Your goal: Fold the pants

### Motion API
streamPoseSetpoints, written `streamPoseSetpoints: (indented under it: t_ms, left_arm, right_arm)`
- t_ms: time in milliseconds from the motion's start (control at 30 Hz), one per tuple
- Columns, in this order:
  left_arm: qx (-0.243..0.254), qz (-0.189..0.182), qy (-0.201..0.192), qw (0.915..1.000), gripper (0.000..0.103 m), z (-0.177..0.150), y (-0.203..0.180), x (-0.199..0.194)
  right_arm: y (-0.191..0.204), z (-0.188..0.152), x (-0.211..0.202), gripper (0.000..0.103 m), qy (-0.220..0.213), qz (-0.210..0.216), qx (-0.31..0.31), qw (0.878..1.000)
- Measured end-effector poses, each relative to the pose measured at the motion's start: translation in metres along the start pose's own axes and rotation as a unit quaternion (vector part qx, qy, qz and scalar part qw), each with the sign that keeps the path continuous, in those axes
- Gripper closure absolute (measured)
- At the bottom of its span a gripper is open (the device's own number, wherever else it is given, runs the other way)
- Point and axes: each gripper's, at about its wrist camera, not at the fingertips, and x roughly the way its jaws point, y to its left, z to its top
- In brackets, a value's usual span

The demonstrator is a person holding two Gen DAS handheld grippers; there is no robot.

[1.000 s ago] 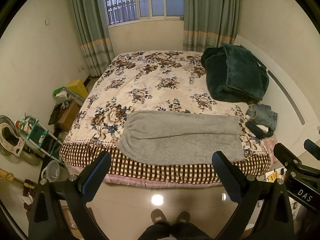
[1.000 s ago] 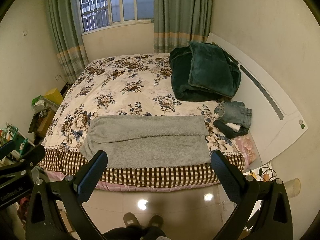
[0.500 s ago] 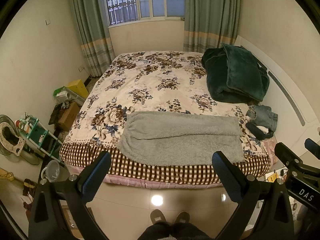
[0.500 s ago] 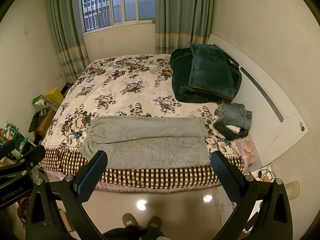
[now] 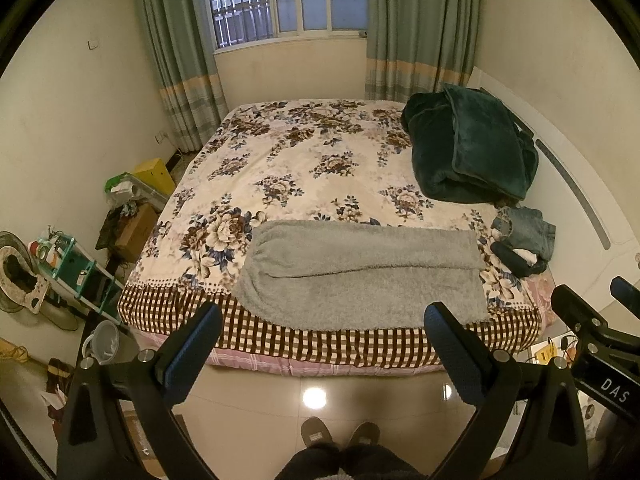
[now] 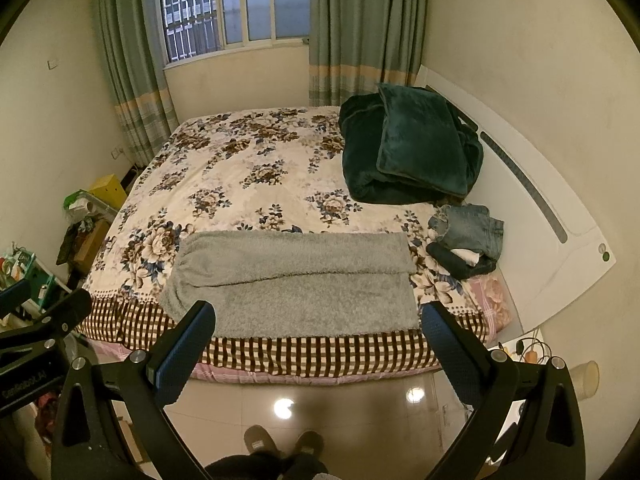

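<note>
Grey fleece pants (image 5: 360, 276) lie flat along the near edge of the bed, legs side by side, waist to the left; they also show in the right wrist view (image 6: 296, 284). My left gripper (image 5: 322, 332) is open and empty, held above the floor in front of the bed, short of the pants. My right gripper (image 6: 318, 328) is open and empty at about the same distance. Each gripper shows at the edge of the other's view.
The floral bedspread (image 5: 304, 168) covers the bed. A dark green blanket (image 5: 468, 152) lies at the back right, a small pile of jeans and clothes (image 5: 524, 240) near the right edge. A white headboard (image 6: 532, 208) stands right. Shelves and boxes (image 5: 80, 264) stand left. Tiled floor lies below.
Both grippers have drifted very slightly; the view of the bed has barely shifted. The pants have not moved. Both grippers stay open.
</note>
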Motion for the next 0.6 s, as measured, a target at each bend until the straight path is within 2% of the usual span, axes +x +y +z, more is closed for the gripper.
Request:
streamPoseSetpoints:
  t_ms: [333,500,600]
  left_arm:
    - [-0.004,0.0,0.002,1.0,0.0,-0.001,0.002,0.004]
    - [-0.012,0.008,-0.003,0.9999,0.0,0.003,-0.001,0.013]
    - [-0.019,0.033,-0.017,0.9991,0.0,0.014,-0.003,0.028]
  right_arm:
    - [0.0,0.002,0.006,0.0,0.004,0.003,-0.001,1.0]
    - [-0.022,0.0,0.032,0.0,0.009,0.003,0.005,1.0]
    - [-0.037,0.008,0.057,0.0,0.009,-0.006,0.016,1.0]
